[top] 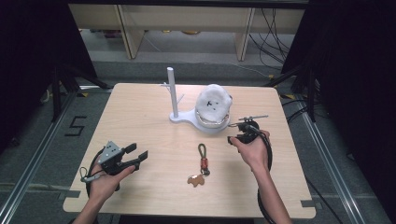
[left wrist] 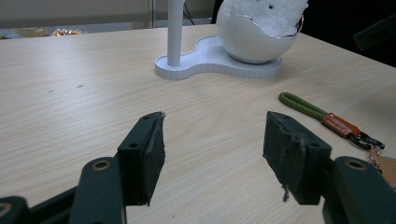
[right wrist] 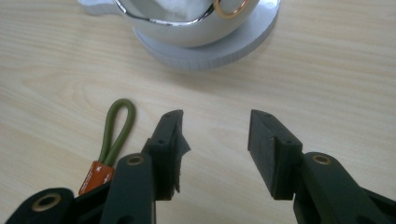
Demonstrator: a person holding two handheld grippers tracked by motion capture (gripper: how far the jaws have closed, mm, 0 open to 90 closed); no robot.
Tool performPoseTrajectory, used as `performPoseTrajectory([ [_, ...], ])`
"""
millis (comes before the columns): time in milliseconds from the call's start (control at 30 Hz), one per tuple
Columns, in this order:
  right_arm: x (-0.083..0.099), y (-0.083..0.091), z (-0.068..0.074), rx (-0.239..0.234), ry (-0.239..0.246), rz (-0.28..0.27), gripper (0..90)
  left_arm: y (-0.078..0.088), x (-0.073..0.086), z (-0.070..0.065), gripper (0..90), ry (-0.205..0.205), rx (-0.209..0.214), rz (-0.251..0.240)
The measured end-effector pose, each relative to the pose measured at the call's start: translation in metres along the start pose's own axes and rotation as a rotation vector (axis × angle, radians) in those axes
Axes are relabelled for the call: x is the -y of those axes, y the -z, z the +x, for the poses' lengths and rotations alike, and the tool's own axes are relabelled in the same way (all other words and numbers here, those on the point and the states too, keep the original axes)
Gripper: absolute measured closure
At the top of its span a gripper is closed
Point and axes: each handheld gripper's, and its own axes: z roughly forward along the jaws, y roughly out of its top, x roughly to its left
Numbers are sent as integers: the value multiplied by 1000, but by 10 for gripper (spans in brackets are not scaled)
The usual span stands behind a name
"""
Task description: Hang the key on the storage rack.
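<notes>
A keychain (top: 201,163) lies on the wooden table (top: 140,116), made of an olive cord loop (left wrist: 301,105), an orange tag (left wrist: 341,125) and a brown charm. My left gripper (top: 139,151) rests low at the front left, open and empty (left wrist: 215,135), and faces the white stand. My right gripper (top: 235,131) hovers just right of the loop (right wrist: 119,128) and just in front of the bowl. Its jaws (right wrist: 215,135) stand open over bare wood with nothing between them.
A white stand with an upright post (top: 173,93) and a glossy white bowl (top: 212,109) of white fluff sits at the table's middle back. A gold ring (right wrist: 229,9) hangs at the bowl's rim. Shelving and cables lie beyond the far edge.
</notes>
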Motion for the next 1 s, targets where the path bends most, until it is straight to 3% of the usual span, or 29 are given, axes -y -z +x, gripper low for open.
performPoseTrajectory([
  [33,2,1,8,4,-25,60,550,0,0,0,379,-3,-1,4],
  [100,3,1,10,2,-18,76,552,0,0,-1,379,-5,0,3],
  [133,3,0,12,-15,-16,85,557,-1,0,-1,379,-5,0,4],
  [167,3,-2,14,-67,-16,96,559,-1,0,-1,379,-5,-2,5],
  [200,3,-5,22,-41,-30,141,583,-2,1,0,378,-4,4,0],
  [267,3,-7,23,-31,-21,155,590,-2,1,-1,378,-8,-4,10],
  [367,3,-12,29,-58,-14,203,625,-3,1,-2,378,-8,1,7],
  [400,3,-14,34,-64,-28,245,636,-3,0,-3,378,-10,0,13],
  [467,3,-16,36,-72,-25,250,639,-4,0,-4,378,-11,3,11],
  [500,3,-18,41,-74,-31,293,645,-4,-1,-5,378,-12,8,9],
  [767,0,-24,61,-71,-25,343,648,-4,-1,-8,377,-17,35,0],
  [833,-1,-29,67,-76,-13,351,644,-4,-1,-8,377,-17,41,-5],
  [867,-1,-35,71,-79,9,382,636,-2,-2,-7,377,-17,32,2],
  [1000,0,-49,79,-87,14,413,622,-3,-1,-6,377,-13,24,2],
])
